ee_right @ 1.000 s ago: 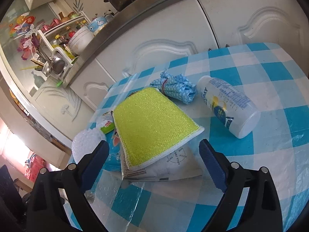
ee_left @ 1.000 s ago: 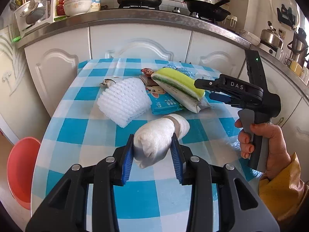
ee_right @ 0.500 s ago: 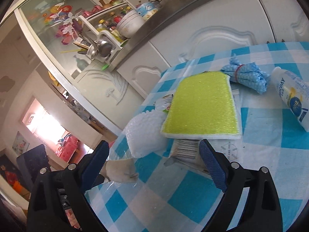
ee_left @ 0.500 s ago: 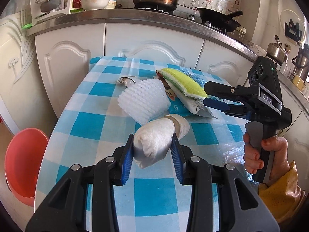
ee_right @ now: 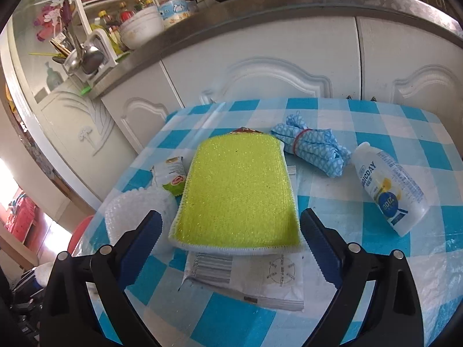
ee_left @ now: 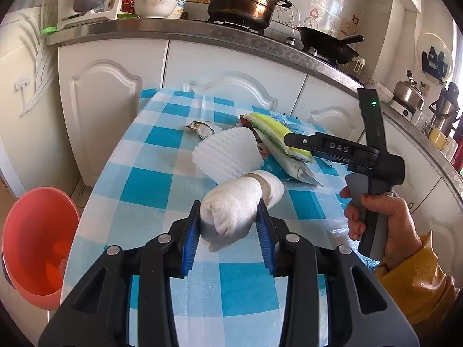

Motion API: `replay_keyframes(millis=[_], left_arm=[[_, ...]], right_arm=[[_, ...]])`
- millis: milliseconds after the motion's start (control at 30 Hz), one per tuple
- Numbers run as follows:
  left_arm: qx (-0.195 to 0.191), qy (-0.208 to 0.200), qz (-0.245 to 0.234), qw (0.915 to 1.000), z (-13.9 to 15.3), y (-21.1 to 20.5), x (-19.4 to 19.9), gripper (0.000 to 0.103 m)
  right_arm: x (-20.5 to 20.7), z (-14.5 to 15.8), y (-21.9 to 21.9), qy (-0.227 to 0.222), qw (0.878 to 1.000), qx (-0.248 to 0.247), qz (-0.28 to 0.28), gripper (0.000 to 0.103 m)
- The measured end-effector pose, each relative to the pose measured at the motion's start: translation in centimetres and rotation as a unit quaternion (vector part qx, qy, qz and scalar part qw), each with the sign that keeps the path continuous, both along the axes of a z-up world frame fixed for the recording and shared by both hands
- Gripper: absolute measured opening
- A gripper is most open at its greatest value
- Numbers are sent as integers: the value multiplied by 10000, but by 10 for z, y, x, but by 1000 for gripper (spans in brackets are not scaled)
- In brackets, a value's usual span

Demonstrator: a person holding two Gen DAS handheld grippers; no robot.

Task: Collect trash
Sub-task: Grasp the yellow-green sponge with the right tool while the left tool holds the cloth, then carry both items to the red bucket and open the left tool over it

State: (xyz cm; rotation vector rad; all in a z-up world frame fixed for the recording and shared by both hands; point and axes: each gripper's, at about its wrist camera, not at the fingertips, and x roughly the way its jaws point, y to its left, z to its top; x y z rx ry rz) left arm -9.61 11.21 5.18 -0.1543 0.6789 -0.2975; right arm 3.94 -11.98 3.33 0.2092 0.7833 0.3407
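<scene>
Our left gripper [ee_left: 230, 238] is clamped on a white wad [ee_left: 237, 202], its blue pads pressing both flanks of the crumpled roll, which pokes forward above the checked table [ee_left: 150, 185]. Our right gripper [ee_right: 230, 243] has its jaws wide apart with nothing between them; it hangs just above the near edge of the yellow sponge [ee_right: 238, 190], which lies on a white wrapper [ee_right: 246, 277]. We judge the step in hand to be carrying the wad off to the red basin [ee_left: 34, 245], which sits low beside the table's left edge and looks like the place for trash. The next move calls for swinging the left gripper out past that edge until the wad is over the basin, then parting the pads; the wad is soft and light, so it may cling to a pad. Around the sponge lie the white foam net [ee_left: 228, 156], a green packet [ee_right: 172, 175], a tied blue cloth [ee_right: 309, 149] and a toppled bottle [ee_right: 389, 195], well clear of the right gripper. For the right gripper we'd pick the wrapper or foam net next, not the sponge.
</scene>
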Motion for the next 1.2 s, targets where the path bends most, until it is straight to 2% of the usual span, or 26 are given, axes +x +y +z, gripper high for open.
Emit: replay_keyframes(millis=[200, 400, 467, 600, 667, 833, 933, 1200], left_arm=[[-129, -49, 44, 9999, -1, 15, -2, 38], [-201, -70, 107, 9997, -2, 28, -6, 39], [-230, -44, 117, 9997, -3, 32, -6, 39], [-278, -20, 127, 9995, -5, 37, -7, 39], [-302, -24, 133, 9995, -5, 39, -8, 39], [-292, -65, 139, 9995, -5, 43, -12, 39], [-285, -37, 144, 9995, -7, 45, -14, 40], [-276, -20, 145, 9995, -10, 46, -21, 40]], right_arm=[[28, -7, 12, 254, 9993, -264, 20, 95], [31, -11, 15, 348, 9986, -387, -33, 94], [29, -11, 16, 331, 9984, -440, -107, 79], [24, -7, 12, 281, 9991, -270, -139, 72], [21, -5, 11, 246, 9994, -198, -141, 65], [8, 4, 5, 65, 9996, -70, -257, 56], [-2, 8, -2, 13, 9995, 121, -293, 45], [-32, 15, -5, -239, 9990, -21, -381, 33]])
